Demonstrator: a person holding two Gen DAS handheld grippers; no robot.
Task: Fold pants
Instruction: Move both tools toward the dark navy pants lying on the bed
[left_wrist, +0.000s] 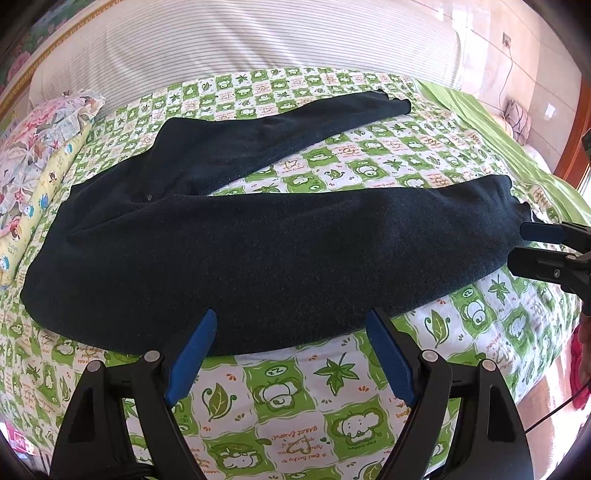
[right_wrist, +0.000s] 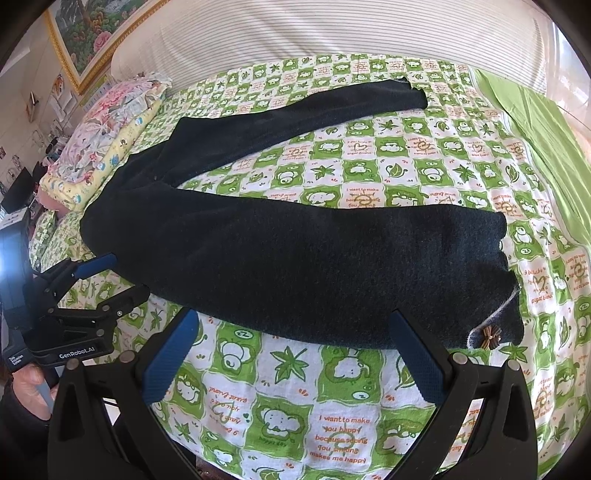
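dark navy fleece pants (left_wrist: 258, 236) lie spread flat on a green-and-white checked cartoon-print bedsheet (left_wrist: 280, 398), waist end at the left, two legs running to the right and parted in a v. left wrist view: left gripper (left_wrist: 291, 325), black frame with blue pads, hangs over the near edge of the near leg, fingers set wide apart, nothing between them. right gripper (left_wrist: 524, 245) enters at the right edge beside the near leg's cuff, gap moderate, holding nothing. floral pillow (left_wrist: 48, 125) at the left; striped white bedding (left_wrist: 258, 40) behind the far leg.

right wrist view: right gripper (right_wrist: 295, 325) sits at the near leg's lower edge, fingers wide, nothing held. small brown bow trim (right_wrist: 489, 336) on the cuff near the right finger. left gripper (right_wrist: 122, 277) at the left, beside the waist end, parted, not touching the cloth.
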